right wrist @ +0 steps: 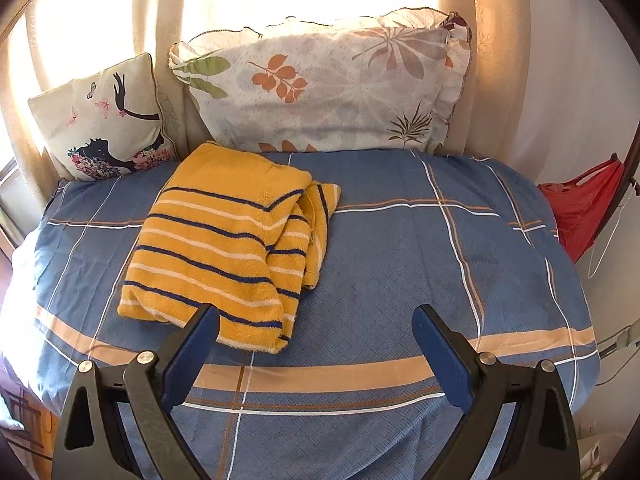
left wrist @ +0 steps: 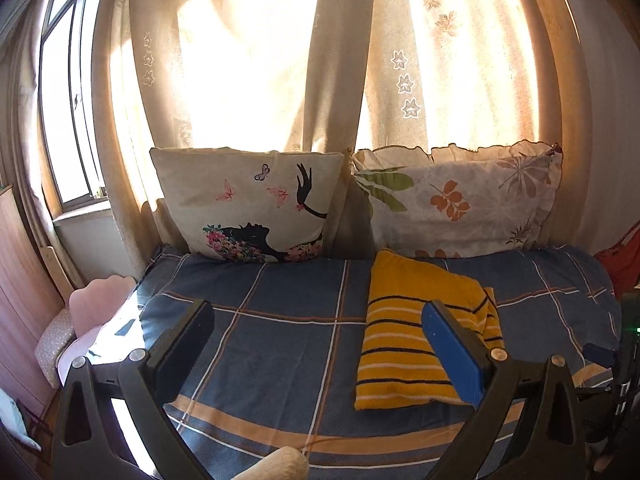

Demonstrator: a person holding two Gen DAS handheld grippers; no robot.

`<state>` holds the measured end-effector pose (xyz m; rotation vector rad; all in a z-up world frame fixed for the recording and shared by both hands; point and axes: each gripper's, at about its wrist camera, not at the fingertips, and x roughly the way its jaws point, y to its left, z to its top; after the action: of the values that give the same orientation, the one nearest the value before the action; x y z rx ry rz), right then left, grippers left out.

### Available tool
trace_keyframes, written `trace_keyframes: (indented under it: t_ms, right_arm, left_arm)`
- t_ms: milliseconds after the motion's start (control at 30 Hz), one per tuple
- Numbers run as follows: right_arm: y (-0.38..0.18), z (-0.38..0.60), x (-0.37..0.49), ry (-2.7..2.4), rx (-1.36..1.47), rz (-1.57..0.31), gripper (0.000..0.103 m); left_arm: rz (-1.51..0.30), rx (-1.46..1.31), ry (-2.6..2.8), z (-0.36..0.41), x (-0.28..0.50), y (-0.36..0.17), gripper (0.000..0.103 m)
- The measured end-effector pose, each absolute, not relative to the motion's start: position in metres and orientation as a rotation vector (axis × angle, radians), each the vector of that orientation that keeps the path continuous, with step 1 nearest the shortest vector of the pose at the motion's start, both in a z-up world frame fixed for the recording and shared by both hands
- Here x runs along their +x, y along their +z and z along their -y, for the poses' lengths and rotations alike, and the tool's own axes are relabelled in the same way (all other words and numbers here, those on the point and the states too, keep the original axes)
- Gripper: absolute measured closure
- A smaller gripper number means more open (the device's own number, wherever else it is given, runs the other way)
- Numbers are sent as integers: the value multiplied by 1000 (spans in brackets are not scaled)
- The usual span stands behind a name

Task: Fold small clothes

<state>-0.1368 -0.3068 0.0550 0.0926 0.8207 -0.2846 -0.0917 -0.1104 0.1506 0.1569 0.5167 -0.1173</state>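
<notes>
A yellow knitted garment with dark blue and white stripes [left wrist: 404, 340] lies folded into a rough rectangle on the blue plaid bedspread [left wrist: 280, 288]. It also shows in the right wrist view [right wrist: 224, 240], with a folded sleeve edge along its right side. My left gripper [left wrist: 318, 312] is open and empty, above the bed to the left of the garment, its right finger in front of the garment. My right gripper [right wrist: 316, 318] is open and empty, just in front of the garment's near right corner, above the bedspread [right wrist: 400, 264].
Two pillows lean against the curtains at the bed's head: a butterfly-print one [left wrist: 248, 204] [right wrist: 104, 124] and a leaf-print one [left wrist: 456, 200] [right wrist: 320, 84]. A pink chair [left wrist: 92, 320] stands left of the bed, a red bag [right wrist: 584, 212] hangs at right.
</notes>
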Motion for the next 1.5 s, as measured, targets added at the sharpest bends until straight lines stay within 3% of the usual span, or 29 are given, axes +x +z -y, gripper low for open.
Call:
trace_keyframes:
  t_ms: [433, 1500]
  right_arm:
    - [39, 289, -140, -287, 65, -876, 4]
    - [22, 264, -123, -265, 36, -941, 4]
  left_arm:
    - [-818, 136, -132, 111, -74, 92, 0]
    - [-976, 99, -178, 98, -63, 59, 0]
